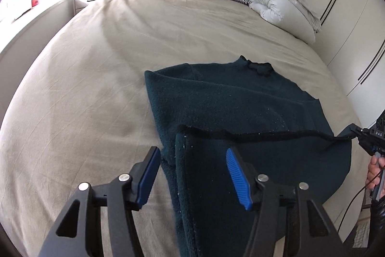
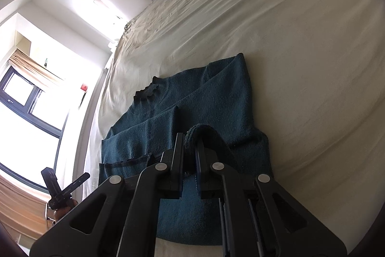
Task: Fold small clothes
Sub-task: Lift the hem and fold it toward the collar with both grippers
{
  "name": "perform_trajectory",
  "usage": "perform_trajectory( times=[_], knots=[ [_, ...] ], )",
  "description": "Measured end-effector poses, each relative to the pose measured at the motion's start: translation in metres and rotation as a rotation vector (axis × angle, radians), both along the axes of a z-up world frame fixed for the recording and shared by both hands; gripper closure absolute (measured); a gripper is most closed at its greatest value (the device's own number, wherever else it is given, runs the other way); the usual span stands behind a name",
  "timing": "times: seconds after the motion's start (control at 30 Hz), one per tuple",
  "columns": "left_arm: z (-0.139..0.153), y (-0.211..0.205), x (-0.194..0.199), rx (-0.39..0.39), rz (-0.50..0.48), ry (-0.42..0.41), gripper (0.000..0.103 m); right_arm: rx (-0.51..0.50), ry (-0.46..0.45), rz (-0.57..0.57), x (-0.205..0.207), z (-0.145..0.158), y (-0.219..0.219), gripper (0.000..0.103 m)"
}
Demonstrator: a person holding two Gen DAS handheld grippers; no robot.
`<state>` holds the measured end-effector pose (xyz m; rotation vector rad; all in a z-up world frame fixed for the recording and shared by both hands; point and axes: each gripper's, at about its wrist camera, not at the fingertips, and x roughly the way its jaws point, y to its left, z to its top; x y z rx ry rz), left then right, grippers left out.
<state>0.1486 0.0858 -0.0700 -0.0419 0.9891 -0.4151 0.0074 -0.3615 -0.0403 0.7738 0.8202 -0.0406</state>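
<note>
1. The white letters "DAS" stand on the black plastic body of the right gripper (image 1: 353, 134), seen at the right edge of the left wrist view.
2. A white marking on the black left gripper (image 2: 65, 178) in the right wrist view is too small to read.

Left gripper (image 1: 193, 169): matte black linkage arms with triangular cut-outs, round silver pivot screws, blue ribbed pads (image 1: 237, 178) on the fingers. Right gripper (image 2: 189, 152): same black frame and silver screws (pads seen edge-on, blue barely visible); white lettering on its body, possibly "DAS". A thin black cable (image 1: 356, 194) trails from it. Person's hand (image 1: 375, 171) with a glossy black sleeve (image 1: 377, 223).
</note>
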Motion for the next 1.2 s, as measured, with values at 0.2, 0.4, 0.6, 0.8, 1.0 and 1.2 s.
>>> perform_trajectory(
  times=[0.2,0.4,0.6,0.8,1.0,1.2],
  knots=[
    [-0.016,-0.006,0.013,0.081,0.023,-0.01,0.06,-0.015,0.009,-0.006,0.0,-0.009,0.001,0.096],
    [-0.026,-0.015,0.013,0.13,0.007,-0.022,0.066,-0.026,0.014,-0.007,0.001,-0.012,0.003,0.096],
    [-0.025,-0.019,0.01,0.164,0.0,-0.063,0.073,-0.038,0.013,-0.006,-0.001,-0.009,0.005,0.096],
    [-0.023,-0.024,0.004,0.203,-0.013,-0.107,0.075,-0.036,0.013,-0.006,-0.003,-0.009,0.005,0.096],
    [-0.012,-0.019,-0.002,0.176,0.02,-0.171,0.074,-0.037,0.011,-0.001,-0.003,-0.009,0.006,0.096],
    [-0.024,-0.022,0.007,0.165,-0.01,-0.108,0.074,-0.034,0.011,0.001,-0.004,-0.01,0.005,0.096]
  ],
)
